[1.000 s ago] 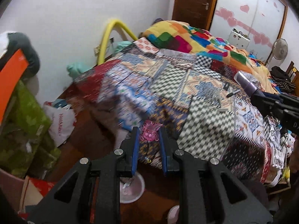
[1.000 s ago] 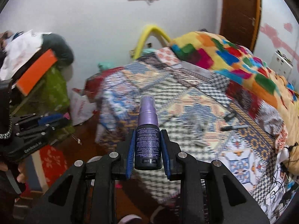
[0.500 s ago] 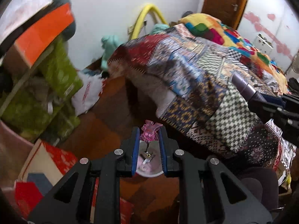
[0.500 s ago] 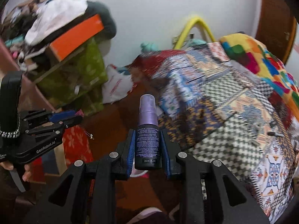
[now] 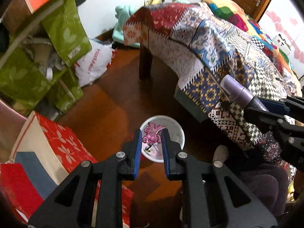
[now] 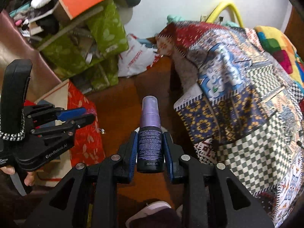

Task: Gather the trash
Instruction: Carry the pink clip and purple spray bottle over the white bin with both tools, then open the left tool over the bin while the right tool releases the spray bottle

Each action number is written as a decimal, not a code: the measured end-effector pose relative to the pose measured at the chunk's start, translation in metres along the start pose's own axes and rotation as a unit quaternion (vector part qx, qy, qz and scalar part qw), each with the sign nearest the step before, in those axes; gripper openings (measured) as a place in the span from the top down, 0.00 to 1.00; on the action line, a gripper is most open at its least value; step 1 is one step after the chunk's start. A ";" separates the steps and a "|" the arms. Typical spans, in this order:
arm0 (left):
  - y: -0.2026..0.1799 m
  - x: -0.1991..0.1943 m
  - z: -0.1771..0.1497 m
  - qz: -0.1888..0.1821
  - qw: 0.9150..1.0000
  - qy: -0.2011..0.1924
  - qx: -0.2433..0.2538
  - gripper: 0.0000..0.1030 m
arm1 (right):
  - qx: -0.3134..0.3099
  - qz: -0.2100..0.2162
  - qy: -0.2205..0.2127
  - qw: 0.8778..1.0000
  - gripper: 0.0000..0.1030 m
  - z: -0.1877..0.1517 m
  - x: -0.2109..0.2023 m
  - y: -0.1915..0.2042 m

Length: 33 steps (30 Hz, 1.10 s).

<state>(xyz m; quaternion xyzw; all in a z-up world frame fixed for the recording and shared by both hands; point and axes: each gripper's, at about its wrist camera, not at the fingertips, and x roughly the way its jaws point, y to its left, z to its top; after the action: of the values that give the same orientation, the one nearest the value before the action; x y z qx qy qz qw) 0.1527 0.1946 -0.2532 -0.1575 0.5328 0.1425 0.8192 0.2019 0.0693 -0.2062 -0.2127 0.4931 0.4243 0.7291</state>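
Note:
My left gripper point(image 5: 151, 135) is shut on a pink translucent plastic trinket point(image 5: 151, 135) with a small dangling piece, held right above a white round bin point(image 5: 175, 131) on the brown floor. My right gripper point(image 6: 150, 138) is shut on a dark purple spray bottle point(image 6: 150, 144) with a lilac cap, pointing down over the floor. In the left wrist view that bottle point(image 5: 239, 91) and the right gripper point(image 5: 273, 110) come in from the right. In the right wrist view the left gripper point(image 6: 81, 115) sits at the left, held by a hand point(image 6: 28, 178).
A bed under a patchwork quilt point(image 5: 218, 47) fills the right side, its dark leg point(image 5: 145, 62) on the wooden floor point(image 5: 106, 102). Green bags point(image 5: 38, 64), a white plastic bag point(image 5: 93, 64) and a red floral box point(image 5: 62, 146) crowd the left. A person's slippered foot point(image 6: 152, 210) is below.
Both grippers swung away from the bed top and sank toward the floor. The white bin has come under the left gripper's fingertips. Both grips stayed as they were.

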 end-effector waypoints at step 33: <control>-0.013 0.029 0.022 0.003 0.999 0.032 0.006 0.71 | 0.020 0.021 0.023 0.999 0.58 0.015 0.021 -0.024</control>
<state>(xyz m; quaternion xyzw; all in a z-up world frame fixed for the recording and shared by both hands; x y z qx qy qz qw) 0.1872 0.1936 -0.2696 -0.1555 0.5602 0.1371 0.8020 0.2326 0.0758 -0.2217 -0.1976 0.5222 0.4246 0.7127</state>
